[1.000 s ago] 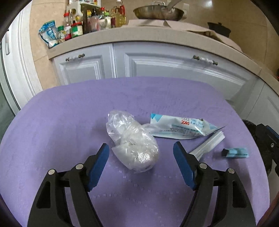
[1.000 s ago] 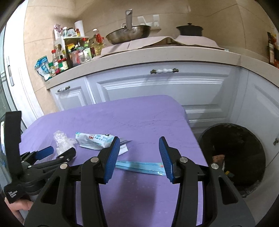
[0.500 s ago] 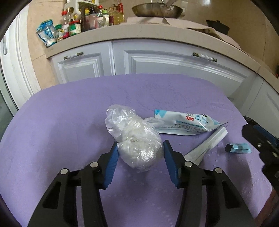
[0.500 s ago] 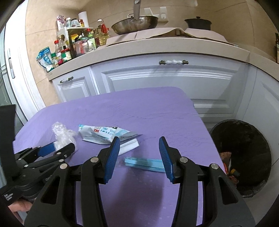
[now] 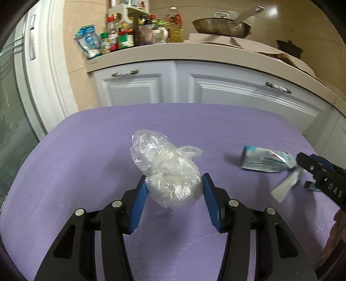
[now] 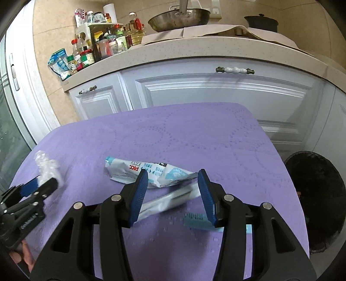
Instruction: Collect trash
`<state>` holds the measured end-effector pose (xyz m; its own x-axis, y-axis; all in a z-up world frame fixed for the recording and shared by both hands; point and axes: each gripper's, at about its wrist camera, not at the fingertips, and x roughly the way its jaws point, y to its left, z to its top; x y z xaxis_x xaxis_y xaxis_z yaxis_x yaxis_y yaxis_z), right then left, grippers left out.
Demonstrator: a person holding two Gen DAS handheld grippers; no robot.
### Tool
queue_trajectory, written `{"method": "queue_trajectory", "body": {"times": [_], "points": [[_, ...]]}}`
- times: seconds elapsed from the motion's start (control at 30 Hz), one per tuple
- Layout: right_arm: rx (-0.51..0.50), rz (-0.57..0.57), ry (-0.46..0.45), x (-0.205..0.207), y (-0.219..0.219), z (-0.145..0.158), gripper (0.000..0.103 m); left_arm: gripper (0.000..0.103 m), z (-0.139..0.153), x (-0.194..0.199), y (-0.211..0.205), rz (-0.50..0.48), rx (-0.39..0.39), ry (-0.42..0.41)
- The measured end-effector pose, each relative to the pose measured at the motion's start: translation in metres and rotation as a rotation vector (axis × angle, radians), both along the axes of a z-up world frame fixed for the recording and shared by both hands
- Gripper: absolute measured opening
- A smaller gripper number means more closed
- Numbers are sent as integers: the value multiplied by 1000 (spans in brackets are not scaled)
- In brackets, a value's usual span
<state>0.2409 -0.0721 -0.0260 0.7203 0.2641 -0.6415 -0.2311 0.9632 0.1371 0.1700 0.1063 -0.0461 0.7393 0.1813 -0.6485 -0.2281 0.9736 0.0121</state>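
A crumpled clear plastic bag (image 5: 170, 170) sits between the blue pads of my left gripper (image 5: 174, 186), which is shut on it above the purple table (image 5: 86, 164). The bag also shows in the right wrist view (image 6: 46, 166). My right gripper (image 6: 173, 181) is open over a white and blue wrapper (image 6: 149, 170), with a white flat packet (image 6: 166, 201) and a small blue strip (image 6: 196, 220) under it. The wrapper (image 5: 266, 161) and the white packet (image 5: 285, 188) also lie at the right in the left wrist view.
A dark trash bin (image 6: 315, 198) stands on the floor to the right of the table. White cabinets (image 6: 216, 88) and a counter with bottles (image 6: 97, 49) and a pan (image 6: 179, 15) stand behind the table.
My left gripper closed on the plastic bag and lifted it a little. My right gripper moved forward over the wrapper and the white packet.
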Motion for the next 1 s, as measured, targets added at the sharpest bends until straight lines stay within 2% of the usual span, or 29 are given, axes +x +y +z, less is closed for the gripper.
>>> {"method": "queue_trajectory", "body": {"times": [0.1, 0.2, 0.43, 0.53, 0.67, 0.73, 1.0], "points": [[-1, 3, 21, 6, 2, -3, 48, 50, 0, -2, 13, 27, -7, -2], [9, 4, 31, 10, 3, -4, 55, 50, -1, -3, 22, 44, -19, -2], [-18, 86, 40, 9, 24, -5, 55, 50, -5, -5, 23, 41, -30, 4], [-43, 71, 17, 8, 23, -3, 55, 50, -4, -5, 26, 43, -35, 3], [-22, 26, 22, 17, 7, -1, 56, 50, -2, -5, 29, 53, -32, -4], [-12, 12, 27, 21, 1, -1, 62, 50, -2, -5, 31, 58, -32, -6], [15, 81, 80, 33, 6, -9, 63, 50, -4, -4, 32, 63, -37, 0]]}}
